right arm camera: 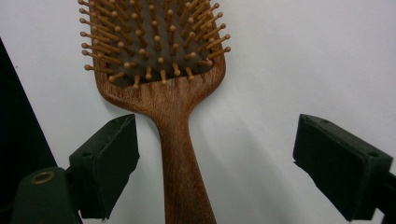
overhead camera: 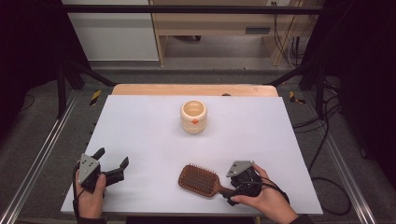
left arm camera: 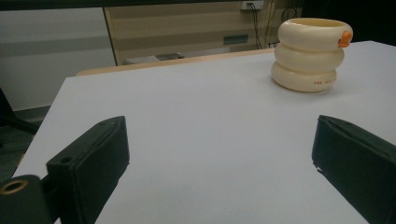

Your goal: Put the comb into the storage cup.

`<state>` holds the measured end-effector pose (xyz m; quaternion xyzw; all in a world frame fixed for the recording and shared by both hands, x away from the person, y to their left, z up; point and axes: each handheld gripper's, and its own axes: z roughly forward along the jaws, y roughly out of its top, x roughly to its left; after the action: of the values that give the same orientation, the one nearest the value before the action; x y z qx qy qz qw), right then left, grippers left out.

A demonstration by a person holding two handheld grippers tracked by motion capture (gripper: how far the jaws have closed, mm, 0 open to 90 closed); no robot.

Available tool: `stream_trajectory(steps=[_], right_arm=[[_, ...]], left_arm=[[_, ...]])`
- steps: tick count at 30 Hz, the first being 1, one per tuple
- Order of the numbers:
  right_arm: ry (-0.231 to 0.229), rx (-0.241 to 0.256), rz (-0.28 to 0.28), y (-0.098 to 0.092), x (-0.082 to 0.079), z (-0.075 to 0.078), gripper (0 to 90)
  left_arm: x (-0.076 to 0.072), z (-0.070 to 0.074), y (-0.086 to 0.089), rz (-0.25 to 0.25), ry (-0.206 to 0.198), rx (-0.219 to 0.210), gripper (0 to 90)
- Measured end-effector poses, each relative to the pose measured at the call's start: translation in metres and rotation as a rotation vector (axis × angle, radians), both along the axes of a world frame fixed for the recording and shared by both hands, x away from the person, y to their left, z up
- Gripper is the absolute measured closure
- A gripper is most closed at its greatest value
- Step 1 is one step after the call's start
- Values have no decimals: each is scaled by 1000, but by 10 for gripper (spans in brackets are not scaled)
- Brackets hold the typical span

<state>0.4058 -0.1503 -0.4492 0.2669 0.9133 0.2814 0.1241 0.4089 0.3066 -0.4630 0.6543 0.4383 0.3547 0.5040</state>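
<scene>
A wooden paddle hairbrush (overhead camera: 199,180) lies bristles up near the table's front edge, its handle pointing right. My right gripper (overhead camera: 229,192) is open around that handle; in the right gripper view the handle (right arm camera: 180,163) runs between the two spread jaws, nearer the left one, and neither jaw touches it. A cream ring-shaped cup (overhead camera: 193,116) with an orange mark stands upright at the middle back of the white mat (overhead camera: 140,130). My left gripper (overhead camera: 112,164) rests open at the front left, with nothing between its jaws. In the left gripper view the cup (left arm camera: 310,53) stands far ahead to the right.
The white mat covers a wooden table (overhead camera: 194,89) whose far edge shows behind it. Metal frame rails (overhead camera: 44,149) run along both sides of the table. Cables (overhead camera: 327,140) lie on the floor at the right. A wooden cabinet (overhead camera: 215,23) stands behind.
</scene>
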Motion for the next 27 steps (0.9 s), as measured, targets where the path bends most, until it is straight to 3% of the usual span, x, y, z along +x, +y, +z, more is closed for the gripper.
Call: stream_trajectory(steps=[8, 18, 27], right_arm=[[17, -8, 16, 5, -2, -4, 204], [53, -14, 37, 10, -4, -7, 422], [79, -46, 76, 16, -4, -10, 531]], left_arm=[[0, 0, -1, -3, 1, 0, 41], [-1, 0, -5, -14, 3, 11, 40], [-1, 0, -5, -16, 2, 12, 40]])
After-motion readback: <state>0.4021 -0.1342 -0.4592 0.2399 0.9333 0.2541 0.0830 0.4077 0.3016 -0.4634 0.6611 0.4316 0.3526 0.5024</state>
